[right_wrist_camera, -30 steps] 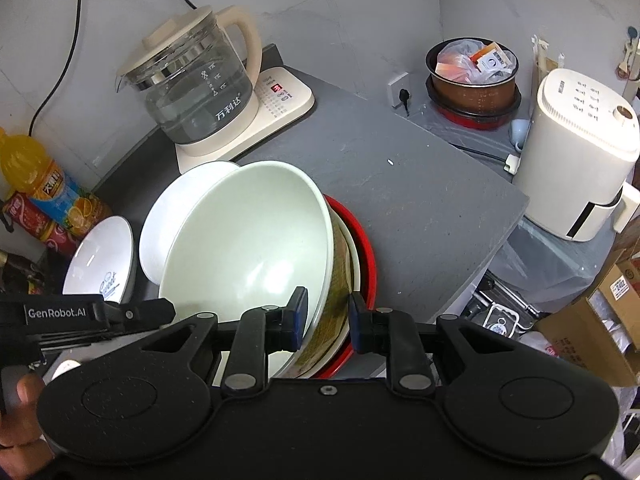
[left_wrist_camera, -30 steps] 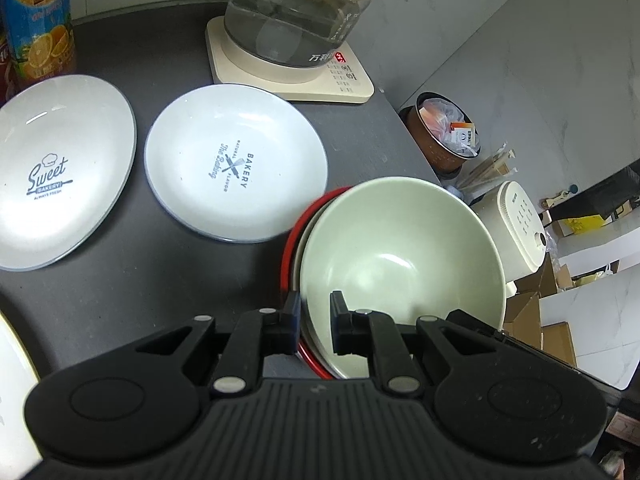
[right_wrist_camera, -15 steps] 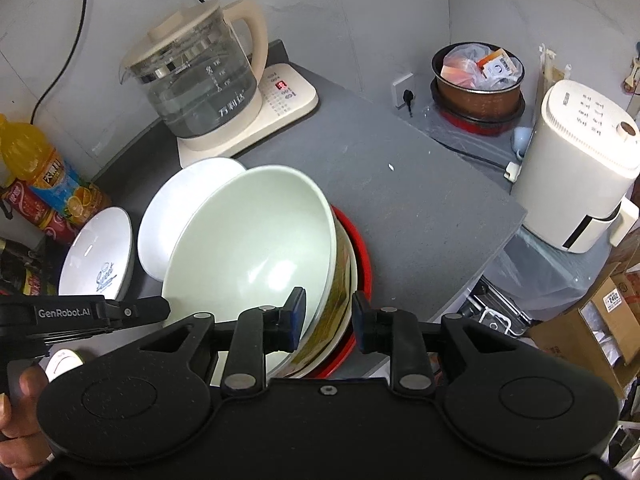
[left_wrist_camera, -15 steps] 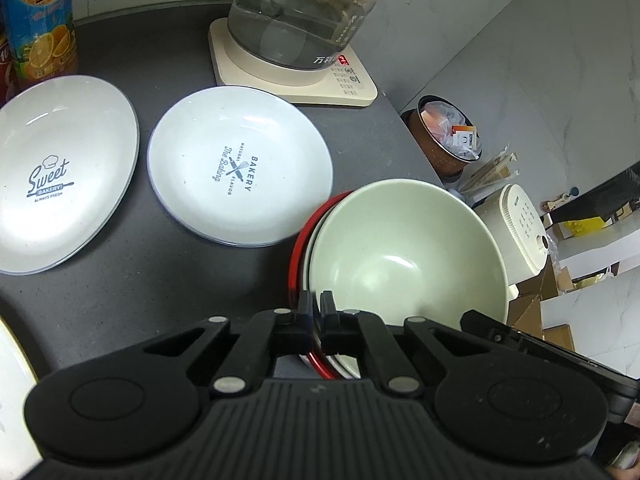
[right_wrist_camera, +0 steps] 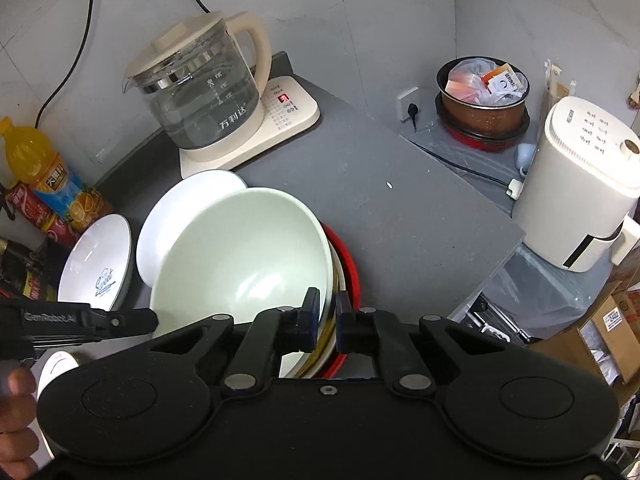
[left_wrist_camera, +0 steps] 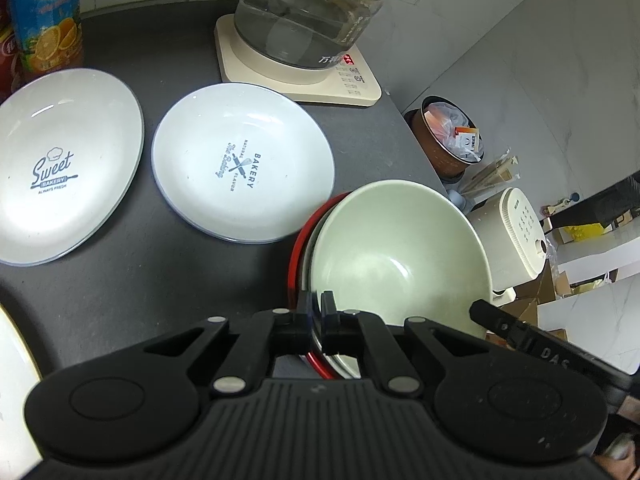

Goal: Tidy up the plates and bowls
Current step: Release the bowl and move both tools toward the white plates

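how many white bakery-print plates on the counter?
2. The "Sweet" plate lies at far left; the "Bakery" plate is beside it, in front of the kettle base. A white rim at the left edge may be another.

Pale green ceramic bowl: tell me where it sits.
The pale green ceramic bowl tops the red-rimmed stack at the counter's near right, beside the Bakery plate, both grippers on its rim.

Pale green ceramic bowl (left_wrist_camera: pixel 400 256) sits on top of a stack, with the red plate (left_wrist_camera: pixel 298 240) at the bottom, near the grey counter's (right_wrist_camera: pixel 400 216) front edge. Two white printed plates (left_wrist_camera: pixel 244 160) lie left of it, and the glass kettle (right_wrist_camera: pixel 196 92) on its cream base sits behind them.
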Demonstrator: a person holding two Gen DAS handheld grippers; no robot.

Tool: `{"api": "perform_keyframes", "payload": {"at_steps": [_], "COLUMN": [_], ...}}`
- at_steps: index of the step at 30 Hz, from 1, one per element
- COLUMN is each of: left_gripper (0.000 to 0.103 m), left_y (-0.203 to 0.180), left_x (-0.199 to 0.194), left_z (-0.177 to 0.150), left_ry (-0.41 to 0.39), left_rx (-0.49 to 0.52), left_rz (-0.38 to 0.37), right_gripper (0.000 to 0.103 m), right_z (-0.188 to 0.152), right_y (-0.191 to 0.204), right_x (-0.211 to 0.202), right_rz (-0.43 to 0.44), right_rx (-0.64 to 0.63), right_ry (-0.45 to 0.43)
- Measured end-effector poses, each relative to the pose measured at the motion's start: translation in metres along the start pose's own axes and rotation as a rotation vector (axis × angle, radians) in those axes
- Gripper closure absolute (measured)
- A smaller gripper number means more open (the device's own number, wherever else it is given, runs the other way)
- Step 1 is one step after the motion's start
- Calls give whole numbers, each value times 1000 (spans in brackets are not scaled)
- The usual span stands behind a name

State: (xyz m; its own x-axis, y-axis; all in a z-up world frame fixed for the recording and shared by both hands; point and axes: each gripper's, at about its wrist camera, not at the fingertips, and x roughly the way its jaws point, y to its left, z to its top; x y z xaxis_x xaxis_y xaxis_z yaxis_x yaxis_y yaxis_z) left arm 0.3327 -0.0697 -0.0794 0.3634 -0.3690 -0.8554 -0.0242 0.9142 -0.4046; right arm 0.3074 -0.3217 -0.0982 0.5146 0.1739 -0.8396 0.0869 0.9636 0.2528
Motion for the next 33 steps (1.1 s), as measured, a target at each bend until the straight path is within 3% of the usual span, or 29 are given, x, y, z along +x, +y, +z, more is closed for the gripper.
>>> {"api": "perform_keyframes", "payload": {"at_steps": [10,15,17,20,26,33], "left_gripper": [94,80,64,49,39,30], "left_y": [6,9,11,15,32,51], "left_x": [-14,-21,-25,-32,-49,-70], "left_z": [2,1,-1,-4,-11,-24], "left_ry": [-15,-27,-34,-56,-78,-98], "left_rx": [-14,-4,2,6,-7,-14], "left_rz": [20,42,56,79,103,147], "right_gripper": [95,93,88,82,57,42], "right_z": [-5,-5,-5,-6,-6,-6], "right_y": [-2,-4,-4,1,15,48], "right_x": [4,2,-1,-8,-24,-32], "right_rz": [17,29,32,28,29,71], "right_rx": [-5,21,32,19,-5,-54], "right_ry": [40,60,59,44,11,-10]}}
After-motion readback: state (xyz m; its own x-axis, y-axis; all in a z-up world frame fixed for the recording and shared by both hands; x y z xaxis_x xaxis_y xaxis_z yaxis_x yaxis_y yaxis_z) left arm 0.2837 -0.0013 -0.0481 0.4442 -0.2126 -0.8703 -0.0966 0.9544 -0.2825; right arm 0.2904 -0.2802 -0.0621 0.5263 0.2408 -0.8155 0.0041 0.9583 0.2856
